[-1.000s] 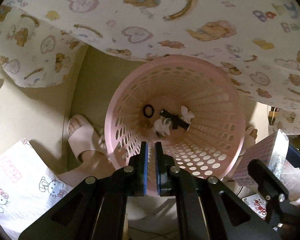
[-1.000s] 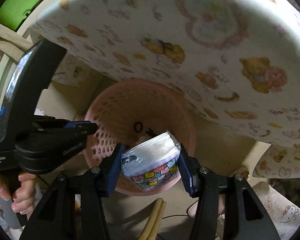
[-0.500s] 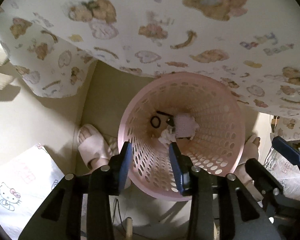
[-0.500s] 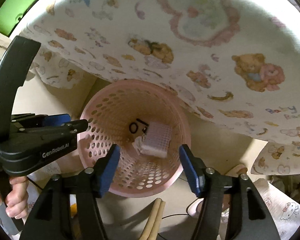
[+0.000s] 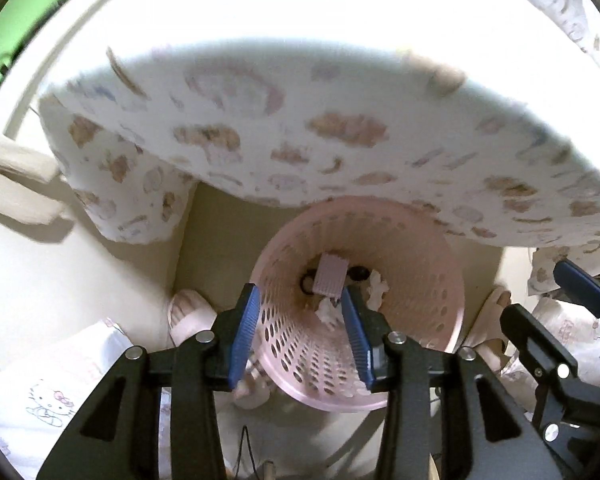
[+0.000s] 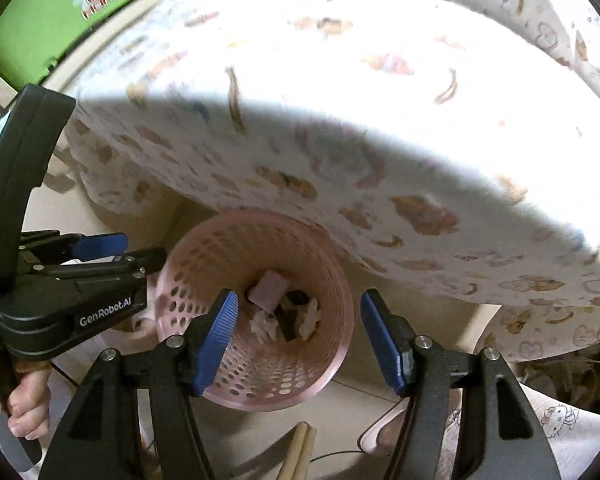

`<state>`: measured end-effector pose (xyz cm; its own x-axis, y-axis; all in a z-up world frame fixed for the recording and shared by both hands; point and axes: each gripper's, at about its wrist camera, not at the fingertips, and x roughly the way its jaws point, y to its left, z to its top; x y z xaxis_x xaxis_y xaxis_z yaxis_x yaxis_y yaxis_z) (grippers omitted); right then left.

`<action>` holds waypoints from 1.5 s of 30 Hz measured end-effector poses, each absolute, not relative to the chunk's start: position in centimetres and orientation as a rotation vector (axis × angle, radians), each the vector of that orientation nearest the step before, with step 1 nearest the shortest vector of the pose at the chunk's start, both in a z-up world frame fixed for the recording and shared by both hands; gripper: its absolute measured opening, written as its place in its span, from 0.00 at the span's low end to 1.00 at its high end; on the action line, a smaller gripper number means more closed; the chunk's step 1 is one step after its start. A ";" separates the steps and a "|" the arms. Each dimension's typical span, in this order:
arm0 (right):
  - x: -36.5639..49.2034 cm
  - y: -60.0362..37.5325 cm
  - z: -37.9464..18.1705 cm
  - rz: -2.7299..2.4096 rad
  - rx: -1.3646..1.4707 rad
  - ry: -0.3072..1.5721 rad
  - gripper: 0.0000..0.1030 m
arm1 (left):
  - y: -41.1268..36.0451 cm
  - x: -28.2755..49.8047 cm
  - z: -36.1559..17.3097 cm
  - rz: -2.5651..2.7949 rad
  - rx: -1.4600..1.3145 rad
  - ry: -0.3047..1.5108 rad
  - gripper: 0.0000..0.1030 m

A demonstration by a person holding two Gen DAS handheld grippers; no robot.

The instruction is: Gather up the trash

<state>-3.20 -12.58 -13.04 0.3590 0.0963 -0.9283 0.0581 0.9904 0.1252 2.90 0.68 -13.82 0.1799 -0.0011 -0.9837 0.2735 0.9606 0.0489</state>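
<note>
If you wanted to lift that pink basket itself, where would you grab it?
Probably by the top rim, from above. The pink basket stands upright on the floor, mouth open upward, partly under the tablecloth. One finger would go inside the thin wall and one outside, on the near side, away from the cloth. The open right gripper hovers over it.

Colours and patterns

Basket (image 6: 260, 380): pink, perforated. Packet (image 6: 269, 289) inside: pale lilac, fine grid. Tablecloth (image 6: 340, 152): white, brown bears and pink hearts. Gripper pads (image 6: 216, 338): blue, ribbed; bodies black. Panel (image 6: 40, 20): green, daisy print.
</note>
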 end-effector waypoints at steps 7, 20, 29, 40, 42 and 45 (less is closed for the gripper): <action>-4.8 -12.5 -9.0 0.034 0.129 1.082 0.64 | 1.5 2.0 -8.4 -0.166 0.230 1.148 0.44; -7.3 -14.6 -2.4 -0.035 0.117 0.821 0.66 | 3.5 -0.2 -0.8 -0.159 0.171 0.817 0.79; -7.7 -15.4 -1.6 -0.067 0.154 0.767 0.80 | 3.5 -1.0 0.1 -0.154 0.168 0.754 0.99; -7.6 -16.1 -1.9 -0.115 0.168 0.768 0.84 | 2.8 -1.0 -0.2 -0.165 0.204 0.740 0.99; -7.6 -16.2 -1.9 -0.118 0.171 0.767 0.84 | 2.6 -1.1 -0.2 -0.165 0.212 0.730 0.99; -7.8 -16.2 -1.8 -0.115 0.172 0.750 0.86 | 2.5 -1.2 -0.3 -0.173 0.215 0.728 0.99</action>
